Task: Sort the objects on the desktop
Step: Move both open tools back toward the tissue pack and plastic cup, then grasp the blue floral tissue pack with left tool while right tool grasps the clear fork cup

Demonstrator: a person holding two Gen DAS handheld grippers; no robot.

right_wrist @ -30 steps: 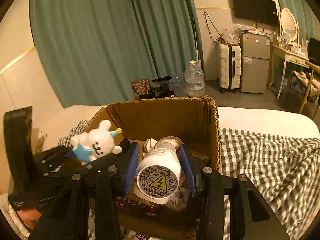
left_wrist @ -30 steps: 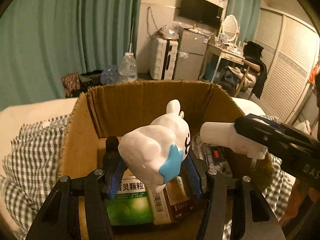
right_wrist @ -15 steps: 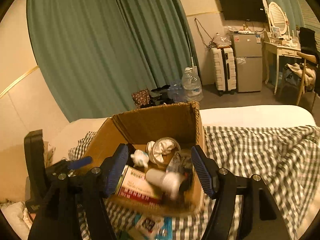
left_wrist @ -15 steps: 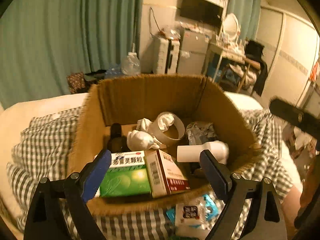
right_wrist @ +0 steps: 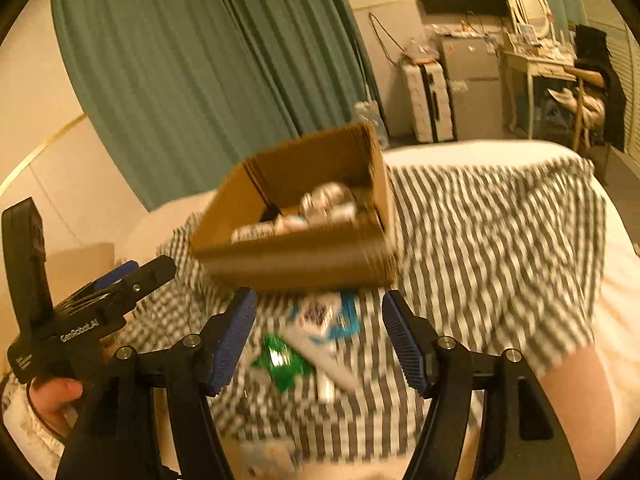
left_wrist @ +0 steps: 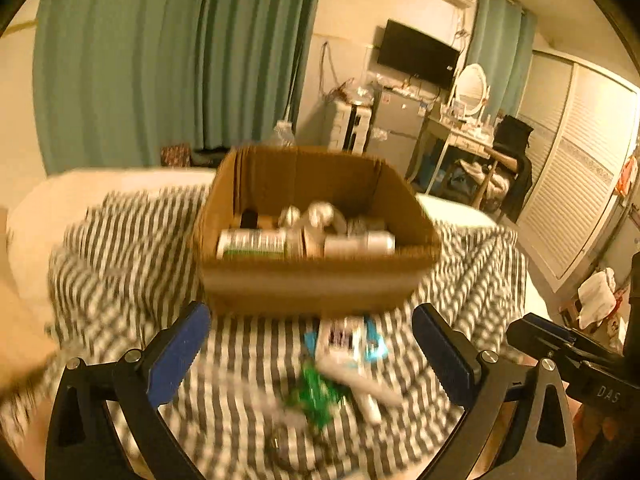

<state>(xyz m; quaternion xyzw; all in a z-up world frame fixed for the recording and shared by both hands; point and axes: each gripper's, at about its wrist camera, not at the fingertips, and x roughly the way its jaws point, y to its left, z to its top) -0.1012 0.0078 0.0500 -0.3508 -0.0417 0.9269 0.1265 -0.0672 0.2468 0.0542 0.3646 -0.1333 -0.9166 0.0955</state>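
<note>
Spreading over the bed (left_wrist: 36,216) is a grey-and-white checked cloth (left_wrist: 120,248), and on it, toward the far side, sits an open cardboard box (left_wrist: 316,280). Both views are smeared by motion, so what lies in the box is hard to read: a row of pale packets and bottles (left_wrist: 304,240) along its near wall, probably a green-and-white carton among them, and some rounded white things behind.

Just in front of the box's near wall, on the cloth, lies a small loose heap. It holds a white packet with blue edges (left_wrist: 348,338), a white tube-like piece (left_wrist: 360,384) slanting toward the near edge of the bed, and a crumpled green wrapper (left_wrist: 316,396) beside it. These three touch or overlap; I cannot tell which lies on top.

At the lower edge of its own view is the left gripper (left_wrist: 310,354), its jaws opening to their widest, blue pads far apart, with nothing pressed between them; the heap lies on the cloth below the gap. In its own view, the right gripper (right_wrist: 318,338) has its fingers apart too, and they clamp nothing, with the same heap seen beyond them. From the right wrist view the left gripper appears at the left edge, above the cloth's left side, with a hand (right_wrist: 56,400) holding its handle.
</note>
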